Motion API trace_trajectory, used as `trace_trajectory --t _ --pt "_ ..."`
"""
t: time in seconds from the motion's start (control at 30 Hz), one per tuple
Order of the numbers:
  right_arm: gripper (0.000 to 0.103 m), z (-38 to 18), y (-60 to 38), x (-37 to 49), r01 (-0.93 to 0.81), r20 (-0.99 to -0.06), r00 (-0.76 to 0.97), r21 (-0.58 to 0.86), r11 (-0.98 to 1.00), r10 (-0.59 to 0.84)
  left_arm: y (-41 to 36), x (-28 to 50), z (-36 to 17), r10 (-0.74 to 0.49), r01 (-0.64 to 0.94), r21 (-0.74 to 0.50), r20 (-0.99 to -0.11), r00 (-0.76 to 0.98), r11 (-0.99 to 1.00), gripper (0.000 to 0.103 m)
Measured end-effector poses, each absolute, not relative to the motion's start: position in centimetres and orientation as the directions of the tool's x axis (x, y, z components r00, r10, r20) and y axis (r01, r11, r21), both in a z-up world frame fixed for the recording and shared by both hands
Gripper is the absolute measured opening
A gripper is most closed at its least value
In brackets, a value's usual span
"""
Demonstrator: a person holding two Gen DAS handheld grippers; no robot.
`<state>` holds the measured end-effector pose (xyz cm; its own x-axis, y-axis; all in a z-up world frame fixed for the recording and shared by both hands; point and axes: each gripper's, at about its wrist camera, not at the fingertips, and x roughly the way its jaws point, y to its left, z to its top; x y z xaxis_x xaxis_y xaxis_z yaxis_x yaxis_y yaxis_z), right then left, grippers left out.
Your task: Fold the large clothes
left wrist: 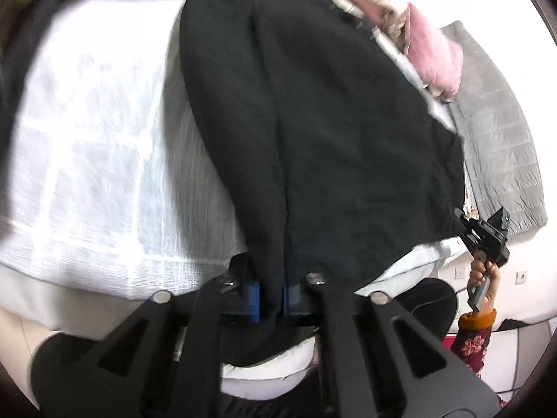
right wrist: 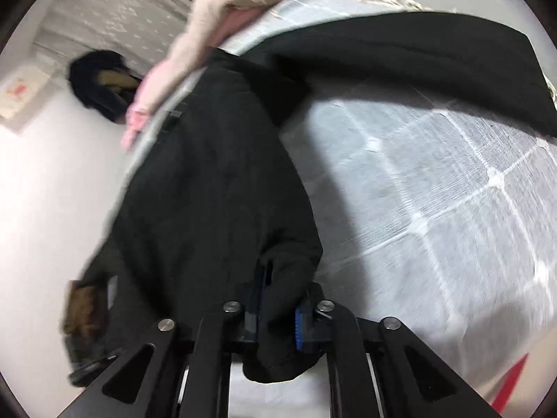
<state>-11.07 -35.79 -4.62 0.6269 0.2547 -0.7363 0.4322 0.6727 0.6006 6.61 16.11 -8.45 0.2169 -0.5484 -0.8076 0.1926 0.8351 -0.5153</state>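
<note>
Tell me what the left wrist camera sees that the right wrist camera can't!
Only the left wrist view shows the person's right hand holding the right gripper, a red flowered sleeve and a grey quilt. Only the right wrist view shows a dark furry thing on the floor and a long pink sleeve hanging down. Both show the black garment on the white quilted bed, pink clothes behind it, and each camera's own gripper, like the left gripper, shut on black cloth.

The garment (left wrist: 330,132) is large, black and matte — a heavy, soft cloth with a long seam down it. It lies spread over the white quilted bed (left wrist: 97,160), one edge lifted and bunched, another part (right wrist: 417,55) draped farther back.
</note>
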Motion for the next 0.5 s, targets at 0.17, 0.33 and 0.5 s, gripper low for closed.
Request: trace_trajectory --t 0.17,0.33,0.5 --pt "0.006 3.7 -33.4 -15.6 0.305 -0.625 0.732 0.657 0.690 0.271 19.6 4.6 1.4 -0.563 0.262 -0.500 -0.708 0.426 0.826 0.007" --pt "0.007 6.4 -29.8 -19.6 0.379 -0.750 0.642 0.491 0.784 0.160 20.6 2.8 1.6 -0.386 0.260 -0.298 -0.819 0.425 0.919 0.008" --pt "0.018 1.2 -27.8 -19.5 0.486 -0.911 0.410 0.262 0.833 0.047 19.8 1.6 -2.4 -0.152 0.297 -0.040 -0.919 0.364 0.954 0.022"
